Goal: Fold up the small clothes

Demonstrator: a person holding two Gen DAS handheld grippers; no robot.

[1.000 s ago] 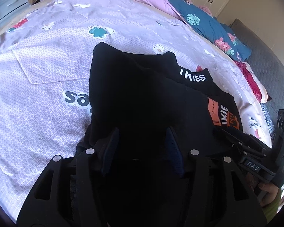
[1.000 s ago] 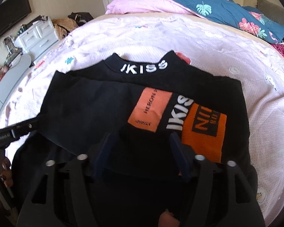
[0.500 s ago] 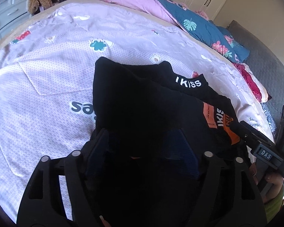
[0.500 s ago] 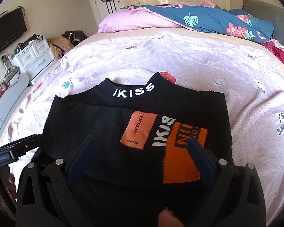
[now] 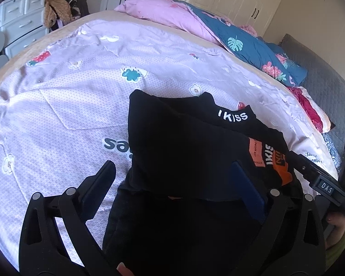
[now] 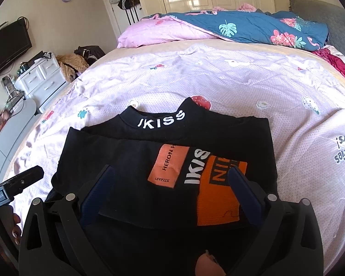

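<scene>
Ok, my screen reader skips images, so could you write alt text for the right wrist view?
A folded black top with white IKISS lettering and orange patches lies on a pale lilac bedspread, seen between the wide-open fingers of the right gripper, which holds nothing. A pink pillow and a blue floral quilt lie behind.

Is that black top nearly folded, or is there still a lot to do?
Well along, it seems. The black top lies on the bedspread with its lower part folded up, orange patch on top, below the collar. Both the left gripper and right gripper have just been opening and grip nothing. Possibly another fold is left; I can't tell.
</scene>
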